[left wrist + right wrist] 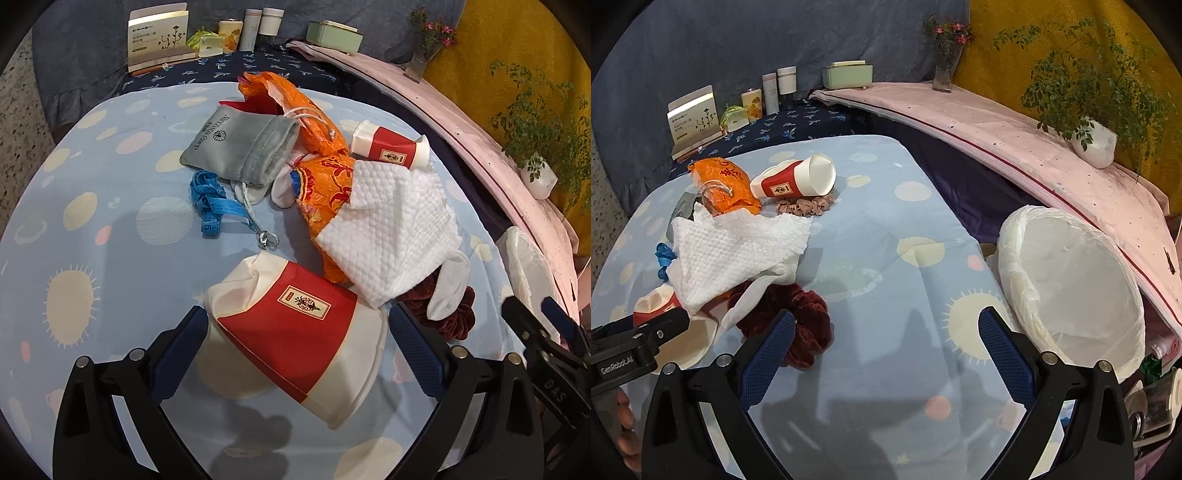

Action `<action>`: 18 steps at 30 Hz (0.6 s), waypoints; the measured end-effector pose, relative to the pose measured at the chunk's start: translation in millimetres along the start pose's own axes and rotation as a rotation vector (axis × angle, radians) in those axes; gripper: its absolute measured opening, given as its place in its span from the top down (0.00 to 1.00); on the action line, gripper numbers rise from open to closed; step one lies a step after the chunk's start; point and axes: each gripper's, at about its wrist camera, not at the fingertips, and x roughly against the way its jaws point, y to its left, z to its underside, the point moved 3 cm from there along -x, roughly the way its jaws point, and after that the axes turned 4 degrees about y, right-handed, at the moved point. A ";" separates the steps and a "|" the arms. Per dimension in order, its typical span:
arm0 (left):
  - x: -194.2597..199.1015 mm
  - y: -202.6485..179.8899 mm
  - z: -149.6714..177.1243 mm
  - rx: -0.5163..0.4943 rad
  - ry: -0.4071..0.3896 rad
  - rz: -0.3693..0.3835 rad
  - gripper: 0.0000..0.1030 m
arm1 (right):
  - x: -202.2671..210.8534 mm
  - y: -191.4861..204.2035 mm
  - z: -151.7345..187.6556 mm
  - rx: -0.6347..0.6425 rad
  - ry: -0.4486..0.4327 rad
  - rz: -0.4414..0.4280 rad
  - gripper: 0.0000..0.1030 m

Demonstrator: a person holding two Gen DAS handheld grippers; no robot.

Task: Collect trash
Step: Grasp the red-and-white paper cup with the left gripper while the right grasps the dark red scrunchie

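A crushed red and white paper cup lies on its side on the blue patterned tablecloth. My left gripper is open, with one finger on each side of this cup. A second red and white cup lies farther back beside an orange plastic bag. A white paper towel is draped over the pile. My right gripper is open over bare cloth with nothing between its fingers. A bin with a white liner stands off the table's right edge.
A grey drawstring pouch, blue measuring tape, white sock, dark red scrunchie and pink scrunchie lie among the trash. Boxes and bottles stand at the back. Potted plants sit on a pink ledge.
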 end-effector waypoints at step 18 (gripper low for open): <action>18.6 -9.9 6.8 -0.005 -0.020 0.155 0.43 | -28.1 42.7 10.9 0.065 0.102 -0.170 0.86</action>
